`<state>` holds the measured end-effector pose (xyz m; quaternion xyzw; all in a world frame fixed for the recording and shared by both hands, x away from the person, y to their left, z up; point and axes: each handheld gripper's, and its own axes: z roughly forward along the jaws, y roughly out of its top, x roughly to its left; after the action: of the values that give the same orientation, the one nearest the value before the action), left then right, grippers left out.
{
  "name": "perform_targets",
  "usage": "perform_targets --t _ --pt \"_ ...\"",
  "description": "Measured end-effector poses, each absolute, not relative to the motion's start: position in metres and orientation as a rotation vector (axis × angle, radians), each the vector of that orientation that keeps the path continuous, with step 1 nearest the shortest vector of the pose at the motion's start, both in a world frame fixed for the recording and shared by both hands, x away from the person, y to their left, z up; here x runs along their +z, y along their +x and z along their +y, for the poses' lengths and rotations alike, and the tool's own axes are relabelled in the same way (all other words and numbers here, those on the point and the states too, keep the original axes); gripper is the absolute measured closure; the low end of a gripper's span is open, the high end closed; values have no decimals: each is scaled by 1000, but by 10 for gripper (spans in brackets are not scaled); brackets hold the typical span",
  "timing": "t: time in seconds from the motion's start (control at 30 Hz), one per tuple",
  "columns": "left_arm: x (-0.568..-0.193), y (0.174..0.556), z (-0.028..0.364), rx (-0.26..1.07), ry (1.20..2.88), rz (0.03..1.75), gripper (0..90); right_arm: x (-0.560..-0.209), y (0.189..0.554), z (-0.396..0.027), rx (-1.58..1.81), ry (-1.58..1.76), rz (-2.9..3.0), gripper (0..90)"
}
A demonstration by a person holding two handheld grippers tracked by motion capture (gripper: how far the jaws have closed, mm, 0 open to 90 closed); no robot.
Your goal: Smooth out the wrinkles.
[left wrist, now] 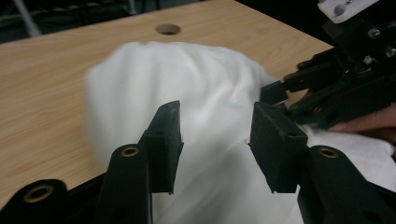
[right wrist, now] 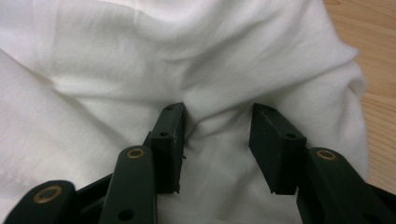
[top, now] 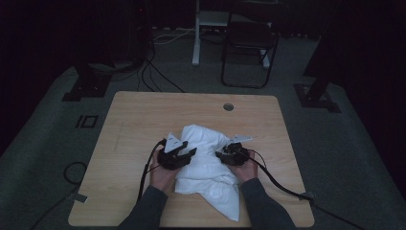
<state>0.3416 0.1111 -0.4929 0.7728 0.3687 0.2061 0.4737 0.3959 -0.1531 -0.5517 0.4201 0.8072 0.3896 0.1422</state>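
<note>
A crumpled white cloth [top: 207, 165] lies on the near half of the wooden table [top: 143, 120]. My left gripper [top: 190, 152] is at the cloth's left side, pointing right. In the left gripper view its jaws [left wrist: 215, 140] stand apart over the cloth [left wrist: 187, 79], with nothing pinched between them. My right gripper [top: 220, 155] comes in from the cloth's right side, and its black tips [left wrist: 273, 91] rest on the fabric. Seen through the right gripper view, its jaws [right wrist: 217, 140] are apart and pressed down on the cloth [right wrist: 187, 51], with a raised fold between them.
A round cable hole [top: 228, 107] sits near the table's far edge. Bare wood lies left and behind the cloth. A folding chair [top: 249, 48] and a white stand [top: 196, 33] are on the floor beyond the table. Cables trail from both grippers off the near edge.
</note>
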Motion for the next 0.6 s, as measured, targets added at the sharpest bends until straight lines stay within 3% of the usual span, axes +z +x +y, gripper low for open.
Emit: perform_targets --t 0.23,0.6 --pt "-504 312 154 540 1900 967 534 -532 392 -156 1168 1183 2302 526" --pt "-530 297 151 557 2040 892 540 -504 393 -159 1258 1144 2225 480"
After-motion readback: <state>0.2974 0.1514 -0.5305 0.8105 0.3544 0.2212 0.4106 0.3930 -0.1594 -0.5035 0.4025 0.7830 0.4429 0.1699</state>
